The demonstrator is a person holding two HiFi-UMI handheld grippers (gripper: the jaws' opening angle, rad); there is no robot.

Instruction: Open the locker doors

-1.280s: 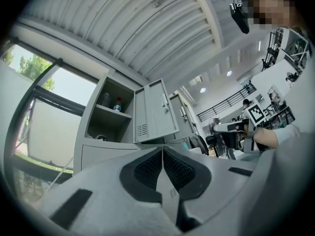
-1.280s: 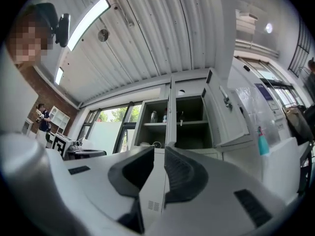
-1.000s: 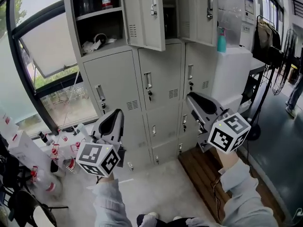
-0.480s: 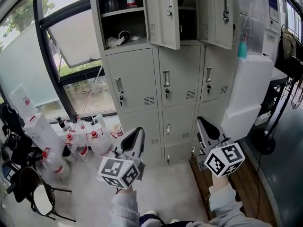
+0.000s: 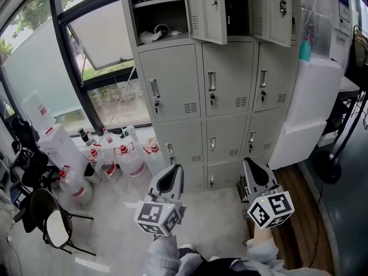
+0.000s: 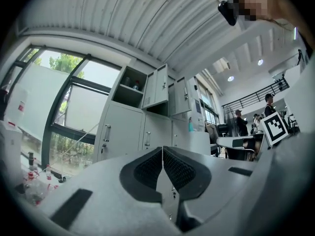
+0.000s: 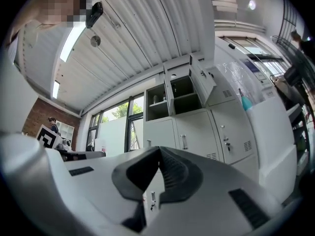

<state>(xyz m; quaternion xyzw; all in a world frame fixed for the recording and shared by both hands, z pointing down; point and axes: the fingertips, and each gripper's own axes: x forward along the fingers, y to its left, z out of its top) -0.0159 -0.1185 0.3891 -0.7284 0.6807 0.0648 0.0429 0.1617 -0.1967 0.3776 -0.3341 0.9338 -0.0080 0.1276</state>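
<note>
Head view — left tool point(image 5: 173, 171) and right tool point(image 5: 249, 165), jaws together, empty — upper locker doors point(image 5: 207, 10) ajar.

top locker doors point(image 5: 208, 10) open | L tongs point(image 5: 173, 169), R tongs point(image 5: 249, 163) low, apart (bottles point(image 5: 131, 161) on floor point(image 5: 109, 234))

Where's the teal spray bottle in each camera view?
Head view: teal spray bottle at upper right, near the edge.
Left gripper view: small, just right of centre.
Right gripper view: right side, mid-height.
Shared landmark: the open top-left locker compartment, left of the bottle in all three.
</note>
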